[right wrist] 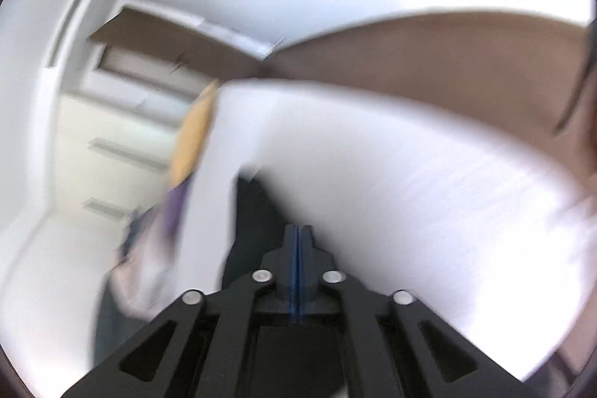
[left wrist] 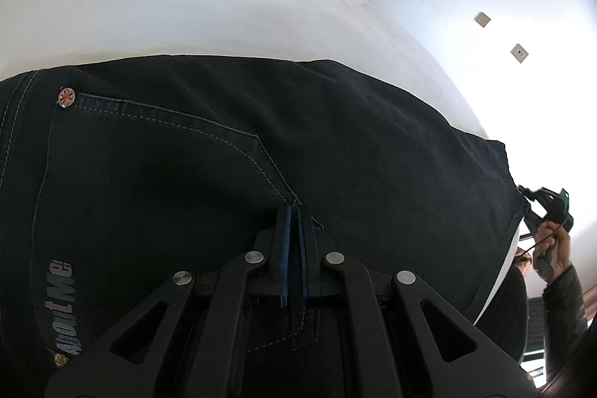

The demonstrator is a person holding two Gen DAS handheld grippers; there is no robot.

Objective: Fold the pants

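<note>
On the pants (left wrist: 224, 144), near the left edge of the left wrist view, a line of silver-grey letters runs sideways up the dark cloth. Its upper end reads "Me" (left wrist: 61, 267); the letters below it run into a fold and cannot be made out for sure. A round metal rivet (left wrist: 66, 98) at the corner of the pocket bears a red star-like or cross-like mark, with no letters that can be read. A second rivet (left wrist: 59, 359) at the low end of the lettering is too small to read. The right wrist view is blurred and shows no text.
</note>
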